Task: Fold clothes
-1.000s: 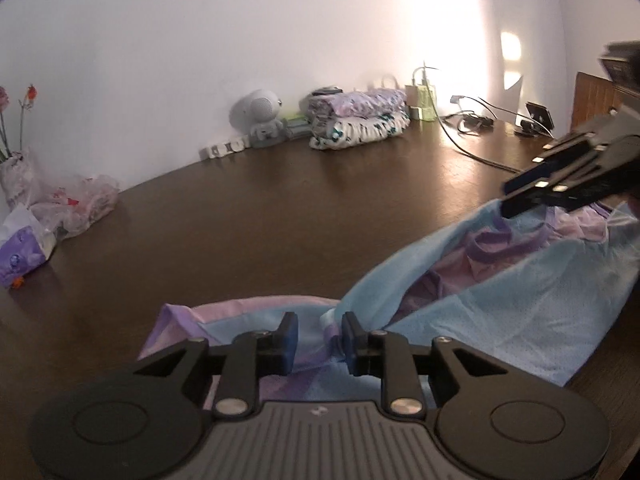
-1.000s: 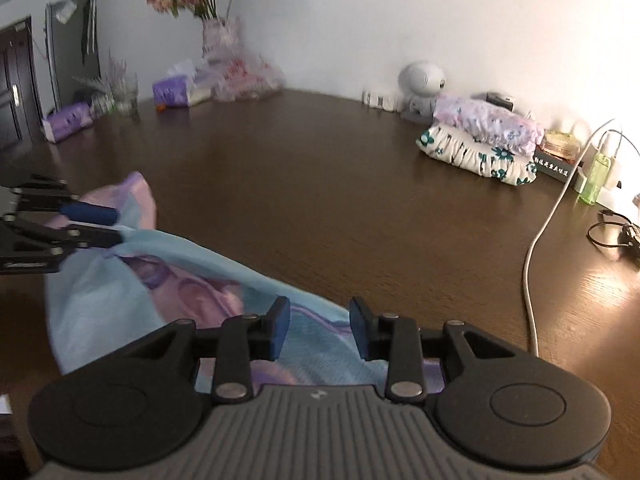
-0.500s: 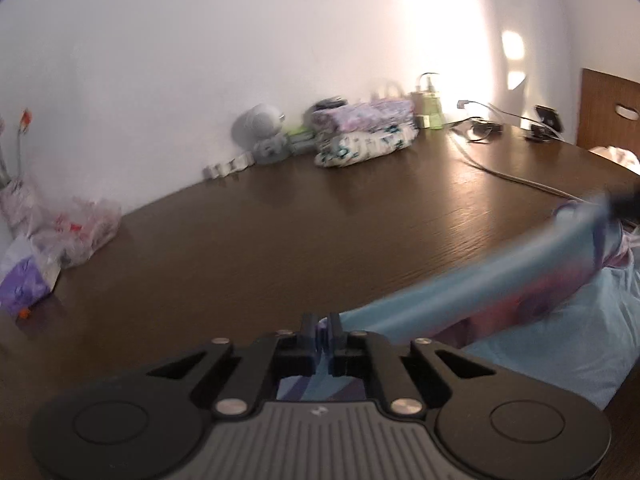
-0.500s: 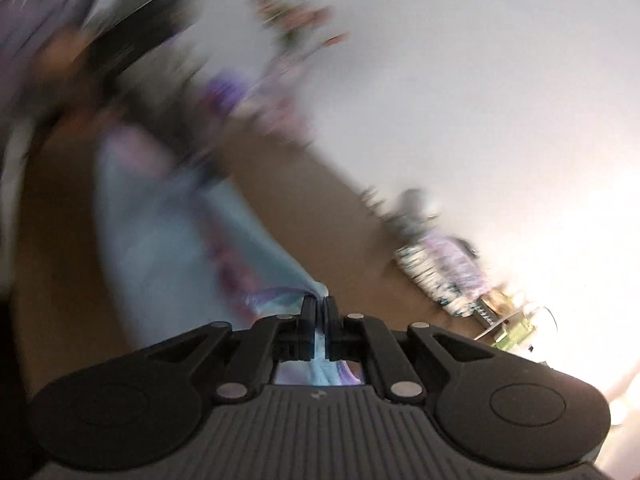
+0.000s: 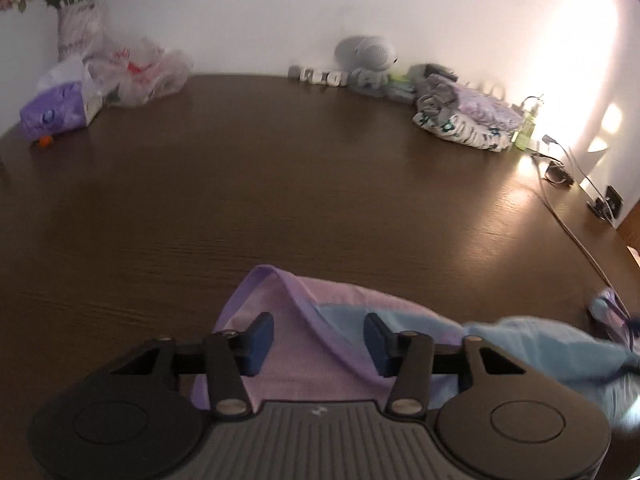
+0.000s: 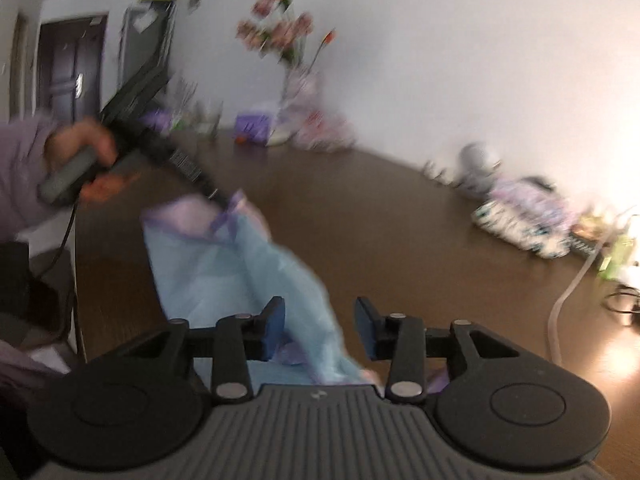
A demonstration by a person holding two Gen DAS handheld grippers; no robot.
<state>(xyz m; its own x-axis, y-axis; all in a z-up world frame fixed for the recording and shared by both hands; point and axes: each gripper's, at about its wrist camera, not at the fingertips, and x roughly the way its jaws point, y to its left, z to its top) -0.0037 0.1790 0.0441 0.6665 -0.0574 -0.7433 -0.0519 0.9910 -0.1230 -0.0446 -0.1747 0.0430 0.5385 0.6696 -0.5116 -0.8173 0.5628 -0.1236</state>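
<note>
A light blue and lilac garment [image 5: 344, 336] with purple trim lies on the dark wooden table [image 5: 280, 184], near its front edge. My left gripper [image 5: 318, 338] is open, its jaws wide apart over the lilac end of the garment. My right gripper [image 6: 320, 330] is open too, with the blue cloth [image 6: 240, 264] passing under and between its jaws. In the blurred right wrist view the left gripper [image 6: 218, 196] reaches to the garment's far lilac corner, held by a hand [image 6: 80, 152].
A stack of folded clothes [image 5: 468, 120] lies at the back right by a grey round toy [image 5: 366, 60]. A vase with flowers [image 5: 76, 28], plastic bags and a purple tissue pack [image 5: 56, 112] stand at back left. A cable [image 5: 568, 224] and chargers lie on the right.
Both grippers were shut on the garment half a second ago and have opened. The garment has dropped onto the table, and both views have swung to the left.
</note>
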